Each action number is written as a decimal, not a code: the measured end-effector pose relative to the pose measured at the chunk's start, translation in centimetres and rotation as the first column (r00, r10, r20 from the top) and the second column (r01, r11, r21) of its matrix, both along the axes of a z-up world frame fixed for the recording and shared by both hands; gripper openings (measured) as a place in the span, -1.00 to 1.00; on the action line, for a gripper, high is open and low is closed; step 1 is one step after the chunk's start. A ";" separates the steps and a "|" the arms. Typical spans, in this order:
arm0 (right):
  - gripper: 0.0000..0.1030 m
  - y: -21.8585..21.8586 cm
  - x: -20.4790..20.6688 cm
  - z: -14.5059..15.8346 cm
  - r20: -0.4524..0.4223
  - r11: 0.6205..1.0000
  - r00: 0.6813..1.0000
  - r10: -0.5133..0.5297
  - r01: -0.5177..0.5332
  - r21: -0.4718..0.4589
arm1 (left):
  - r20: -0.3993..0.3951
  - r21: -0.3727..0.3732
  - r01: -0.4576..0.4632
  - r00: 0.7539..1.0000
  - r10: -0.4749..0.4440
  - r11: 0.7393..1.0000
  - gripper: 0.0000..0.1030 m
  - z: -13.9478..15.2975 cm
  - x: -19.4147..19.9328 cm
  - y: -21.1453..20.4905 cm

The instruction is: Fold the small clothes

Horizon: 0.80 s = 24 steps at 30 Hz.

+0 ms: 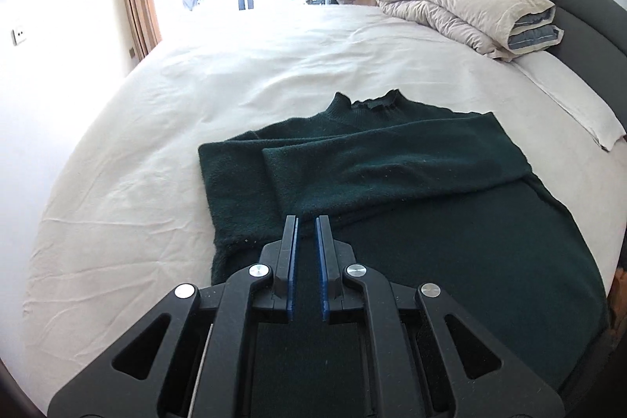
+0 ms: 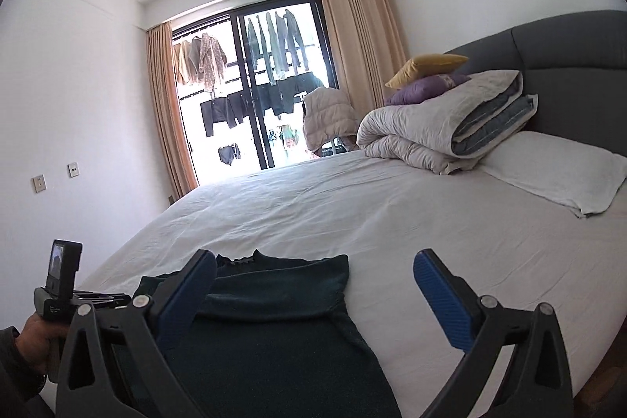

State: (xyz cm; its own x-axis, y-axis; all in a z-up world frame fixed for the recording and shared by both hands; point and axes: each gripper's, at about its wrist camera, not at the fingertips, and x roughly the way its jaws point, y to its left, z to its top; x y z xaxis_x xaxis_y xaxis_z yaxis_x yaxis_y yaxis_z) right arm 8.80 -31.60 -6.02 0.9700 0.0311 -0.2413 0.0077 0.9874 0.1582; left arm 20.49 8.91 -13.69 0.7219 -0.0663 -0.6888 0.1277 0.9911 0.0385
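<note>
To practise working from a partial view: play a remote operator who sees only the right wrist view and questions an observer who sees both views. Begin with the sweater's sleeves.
Operator: Part of the sweater is hidden from me. Where are its sleeves?
Observer: Both sleeves lie folded across the chest of the dark green sweater, one overlapping the other.
Operator: I see only the back of the other tool. Are the left tongs open?
Observer: The left tongs are shut, gripping nothing, and aimed at the sweater just below the sleeves.
</note>
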 end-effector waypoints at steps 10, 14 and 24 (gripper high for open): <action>1.00 4.6 -5.3 -4.5 -0.190 0.928 0.975 0.115 -0.173 -0.329 | 0.127 0.135 0.124 0.982 -0.142 0.983 0.78 0.9 -16.5 0.3; 1.00 5.8 -7.6 -7.3 -0.281 0.881 0.948 0.147 -0.255 -0.398 | 0.066 0.256 0.239 0.962 -0.263 0.937 0.78 -1.2 -21.6 -1.1; 0.92 5.9 -9.6 -10.7 -0.416 0.900 0.886 0.204 -0.337 -0.277 | -0.057 0.692 0.424 0.839 -0.541 0.585 0.78 -8.9 -31.0 -4.1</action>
State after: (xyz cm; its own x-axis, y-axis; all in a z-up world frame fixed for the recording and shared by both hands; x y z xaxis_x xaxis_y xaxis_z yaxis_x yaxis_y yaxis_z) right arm -0.79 -25.73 -16.75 0.7725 0.1324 -0.6211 -0.2757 0.9510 -0.1401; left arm -10.53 4.82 -22.55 0.8126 -0.0129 -0.5827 0.5139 0.4874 0.7059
